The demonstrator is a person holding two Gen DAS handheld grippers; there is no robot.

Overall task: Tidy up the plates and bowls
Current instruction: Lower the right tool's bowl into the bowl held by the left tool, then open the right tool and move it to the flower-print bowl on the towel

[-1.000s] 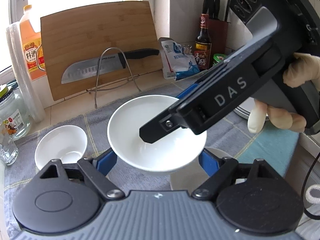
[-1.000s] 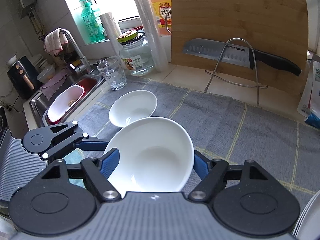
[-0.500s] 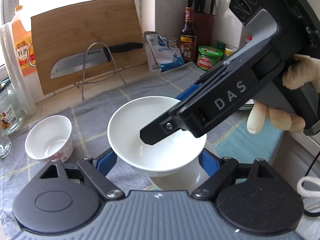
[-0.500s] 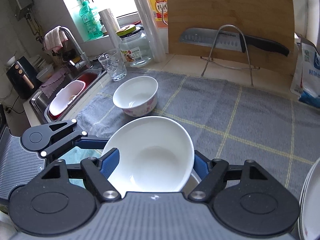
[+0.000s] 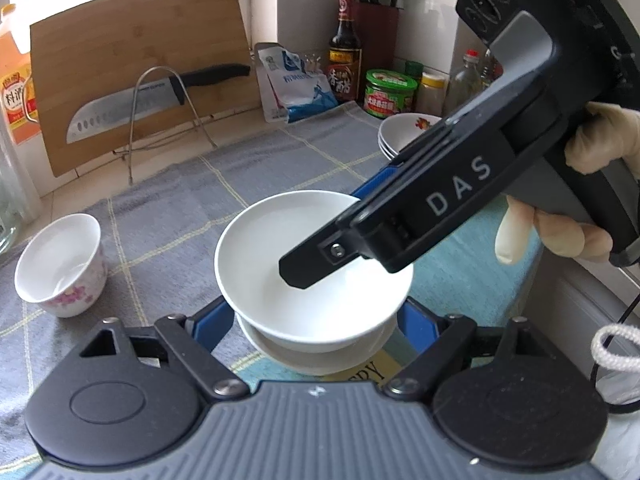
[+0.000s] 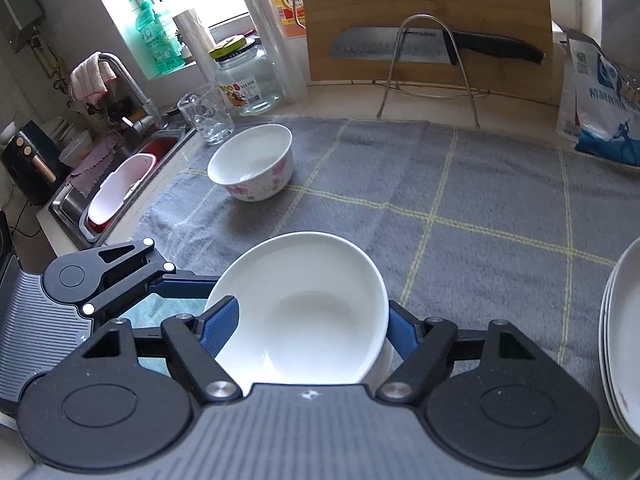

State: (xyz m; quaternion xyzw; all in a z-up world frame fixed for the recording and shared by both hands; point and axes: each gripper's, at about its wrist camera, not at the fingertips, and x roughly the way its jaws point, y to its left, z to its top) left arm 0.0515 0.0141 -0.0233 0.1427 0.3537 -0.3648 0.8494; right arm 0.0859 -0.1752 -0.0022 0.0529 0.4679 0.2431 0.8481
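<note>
Gripping the white bowl (image 6: pixel 304 312) from opposite sides, our left gripper (image 5: pixel 316 320) and right gripper (image 6: pixel 308 332) both close on it just above a second white dish (image 5: pixel 316 354); beyond it stands the floral bowl (image 6: pixel 254 168) on the grey mat (image 6: pixel 460 208).

Both grippers are matte black with ribbed grey housings low in frame, two round black discs and silver screws at the linkage joints. The left gripper (image 5: pixel 316 316) and the right gripper (image 6: pixel 308 328) carry blue ribbed fingers (image 6: pixel 218 330). At upper right of the left view, the right one's side reads "DAS" in pale letters — a pale-gloved hand (image 5: pixel 560 200) grips its handle, a black cable and white cord (image 5: pixel 612 348) below.
</note>
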